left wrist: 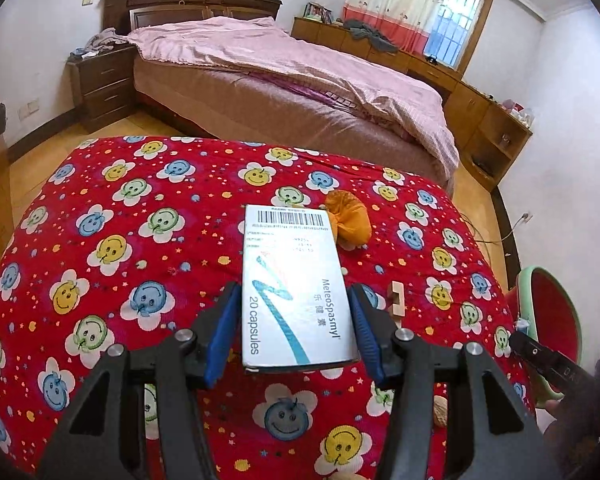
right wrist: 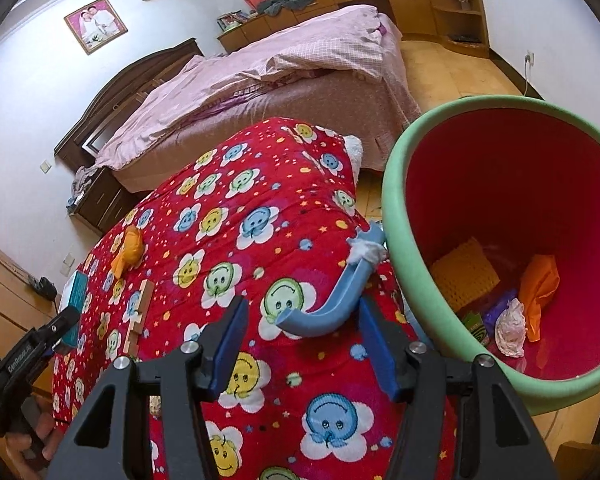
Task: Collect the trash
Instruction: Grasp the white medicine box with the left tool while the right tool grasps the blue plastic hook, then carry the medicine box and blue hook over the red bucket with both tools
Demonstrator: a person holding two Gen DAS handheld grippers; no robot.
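Note:
My left gripper [left wrist: 296, 316] is shut on a white MeteoSpasmyl capsule box [left wrist: 294, 288], held above the red smiley-flower blanket [left wrist: 140, 240]. An orange crumpled bag [left wrist: 350, 220] lies just beyond the box. My right gripper [right wrist: 302, 320] stands with its jaws apart around a curved blue foam strip [right wrist: 332, 300] with white fluff [right wrist: 366, 252] at its far end. The strip hangs beside the green-rimmed red bin [right wrist: 396, 240]. The bin holds a yellow sponge [right wrist: 464, 272], an orange bag [right wrist: 540, 292], crumpled paper [right wrist: 510, 326] and other scraps.
A small wooden block piece [left wrist: 396, 300] and a nut [left wrist: 440, 410] lie on the blanket at right. In the right wrist view the wooden piece [right wrist: 140, 312] and orange bag [right wrist: 128, 254] lie at left. A pink bed [left wrist: 300, 100] stands behind, with nightstand [left wrist: 104, 84] and wooden cabinets [left wrist: 480, 108].

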